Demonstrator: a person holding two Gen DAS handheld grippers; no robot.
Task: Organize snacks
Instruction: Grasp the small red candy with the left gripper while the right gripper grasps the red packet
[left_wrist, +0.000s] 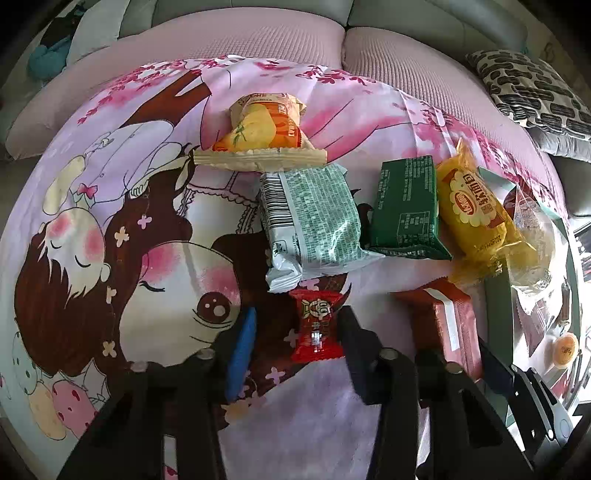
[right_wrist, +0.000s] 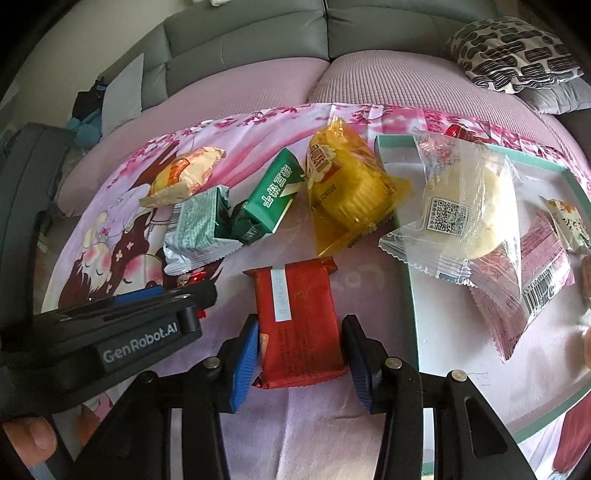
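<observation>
Red candy (left_wrist: 317, 325) seemingly half-hidden behind left hand-held gripper (right_wrist: 192, 295).

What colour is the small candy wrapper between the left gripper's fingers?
Red candy wrapper, clearest in the left wrist view.

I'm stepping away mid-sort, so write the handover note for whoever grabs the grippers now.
Left gripper: open, candy between its fingers, not clamped.
Right gripper: shut on the red packet, beside the tray.
Done: clear-wrapped bun and pink packets lie in the tray.
Left: orange packet, silver packet, green box and yellow bun on the cloth, plus the two at the grippers.
</observation>
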